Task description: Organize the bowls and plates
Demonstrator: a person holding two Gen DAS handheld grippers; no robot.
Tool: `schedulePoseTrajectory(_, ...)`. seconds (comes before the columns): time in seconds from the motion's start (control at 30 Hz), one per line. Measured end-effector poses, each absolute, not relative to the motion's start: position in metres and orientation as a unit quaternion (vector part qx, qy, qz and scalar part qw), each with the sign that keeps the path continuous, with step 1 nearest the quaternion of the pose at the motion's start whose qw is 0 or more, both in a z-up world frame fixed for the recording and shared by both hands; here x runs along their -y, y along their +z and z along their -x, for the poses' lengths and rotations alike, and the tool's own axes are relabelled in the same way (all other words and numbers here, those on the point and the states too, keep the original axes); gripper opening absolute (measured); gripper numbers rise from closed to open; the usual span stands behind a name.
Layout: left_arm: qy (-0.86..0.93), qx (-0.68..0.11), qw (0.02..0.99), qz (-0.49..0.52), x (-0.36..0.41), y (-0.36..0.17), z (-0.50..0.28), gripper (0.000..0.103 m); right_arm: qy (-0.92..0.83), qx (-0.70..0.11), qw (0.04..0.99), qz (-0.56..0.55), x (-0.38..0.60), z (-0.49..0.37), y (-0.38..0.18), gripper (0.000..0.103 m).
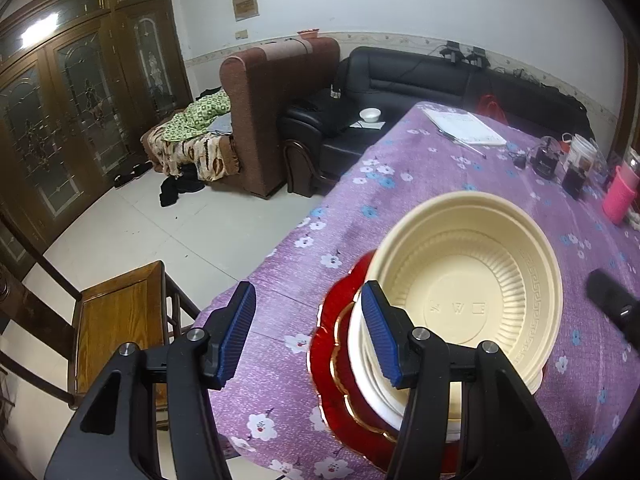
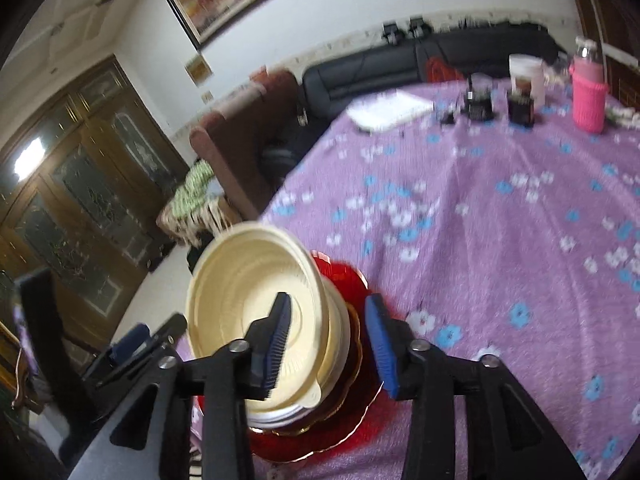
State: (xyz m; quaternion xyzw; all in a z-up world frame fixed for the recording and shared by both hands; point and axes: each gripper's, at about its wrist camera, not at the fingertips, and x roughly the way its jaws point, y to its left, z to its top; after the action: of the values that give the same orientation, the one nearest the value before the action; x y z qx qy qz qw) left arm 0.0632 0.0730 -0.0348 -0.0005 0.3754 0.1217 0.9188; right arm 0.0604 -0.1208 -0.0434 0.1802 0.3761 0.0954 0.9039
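Note:
A cream plastic bowl (image 1: 468, 280) tops a stack of white and cream bowls on a red gold-rimmed plate (image 1: 332, 380), on the purple flowered tablecloth (image 1: 420, 184). My left gripper (image 1: 308, 334) is open and empty, its right finger just left of the stack. In the right wrist view the bowl (image 2: 248, 300) and the red plate (image 2: 344, 276) are blurred. My right gripper (image 2: 328, 344) is open, its left finger over the bowl's inside and its right finger outside the stack, straddling the rim. The left gripper (image 2: 132, 344) shows at the lower left there.
A notebook (image 1: 466, 126), dark jars (image 1: 544, 158), a white mug (image 1: 582, 152) and a pink bottle (image 1: 620, 194) stand at the table's far end. A wooden chair (image 1: 116, 320) sits at the table's left edge. Sofas stand beyond.

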Motion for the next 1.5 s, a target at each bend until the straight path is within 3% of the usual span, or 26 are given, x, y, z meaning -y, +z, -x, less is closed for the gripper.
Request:
schedulePoseTrajectory(0.2,0.130,-0.354,0.926,0.006,-0.075,-0.022,-0.053,0.064,0.098,-0.341,0.916,-0.188,0.133,-0.050,-0.029,0.052)
schedulePoseTrajectory(0.37,0.128,-0.331,0.935,0.009,-0.072,-0.007,-0.042,0.064,0.096,-0.344,0.913,-0.199,0.143,-0.046,-0.029,0.052)
schedulePoseTrajectory(0.5,0.127,-0.311,0.942,0.008,-0.068,0.005,-0.032,0.076,0.096,-0.336,0.915,-0.203,0.149,-0.038,-0.023,0.053)
schedulePoseTrajectory(0.93,0.096,-0.279,0.955,-0.013,-0.031,0.028,-0.010,0.079,0.083,-0.307,0.921,-0.223,0.180,-0.014,-0.010,0.056)
schedulePoseTrajectory(1.5,0.007,-0.294,0.955,-0.035,0.042,0.032,0.002,0.079,0.045,-0.284,0.922,-0.259,0.247,0.011,-0.006,0.058)
